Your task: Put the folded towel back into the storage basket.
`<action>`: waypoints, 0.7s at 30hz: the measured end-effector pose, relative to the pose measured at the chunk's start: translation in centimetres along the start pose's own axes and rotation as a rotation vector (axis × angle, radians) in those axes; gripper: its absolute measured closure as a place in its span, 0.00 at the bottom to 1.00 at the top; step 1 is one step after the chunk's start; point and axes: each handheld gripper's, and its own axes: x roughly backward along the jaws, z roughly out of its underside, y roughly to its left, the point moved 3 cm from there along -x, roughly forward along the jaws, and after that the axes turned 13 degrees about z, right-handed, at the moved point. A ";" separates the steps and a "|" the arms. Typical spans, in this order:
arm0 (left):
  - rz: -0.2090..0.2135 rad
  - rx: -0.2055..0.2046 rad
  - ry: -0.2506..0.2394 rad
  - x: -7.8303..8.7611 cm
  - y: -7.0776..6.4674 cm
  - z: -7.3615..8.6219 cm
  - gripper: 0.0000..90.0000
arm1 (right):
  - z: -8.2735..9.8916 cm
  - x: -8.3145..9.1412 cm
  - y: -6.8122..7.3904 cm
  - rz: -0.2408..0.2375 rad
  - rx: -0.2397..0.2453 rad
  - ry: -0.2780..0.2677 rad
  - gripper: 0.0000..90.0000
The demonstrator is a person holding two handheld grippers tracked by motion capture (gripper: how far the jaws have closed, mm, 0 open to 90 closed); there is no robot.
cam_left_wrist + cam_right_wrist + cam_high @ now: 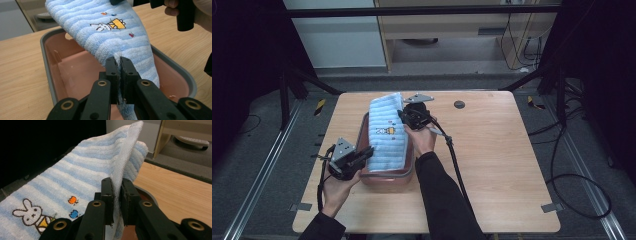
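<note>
Striped towel (386,134): long axis stretched above pink tub (388,181); left gripper (364,154) clamps near edge, right gripper (404,116) clamps far edge.

Left gripper (368,151) at lower left of the high view, jaws clamped tight; right gripper (403,114) up at centre, jaws pinched together, forearm reaching in from below.

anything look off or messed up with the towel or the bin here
Nothing stands out. The blue striped towel hangs stretched over the pink bin, pinched between the left gripper and right gripper. No damage or spill is visible.
</note>
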 end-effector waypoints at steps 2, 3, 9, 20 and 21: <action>0.001 0.005 0.011 -0.3 0.2 0.4 0.95 | 0.4 -0.3 -0.1 0.003 -0.003 0.011 0.91; 0.003 0.012 0.019 -0.6 0.2 0.7 0.95 | 0.6 -0.4 -0.2 0.003 -0.001 0.014 0.91; -0.006 0.011 0.043 -1.0 0.3 1.2 0.95 | 1.8 -1.1 -0.1 0.004 0.001 0.032 0.91; -0.020 0.022 0.098 -2.1 0.8 2.5 0.95 | 3.6 -2.6 0.2 0.016 0.013 0.074 0.91; -0.020 0.022 0.098 -2.1 0.8 2.5 0.95 | 3.6 -2.6 0.2 0.016 0.013 0.074 0.91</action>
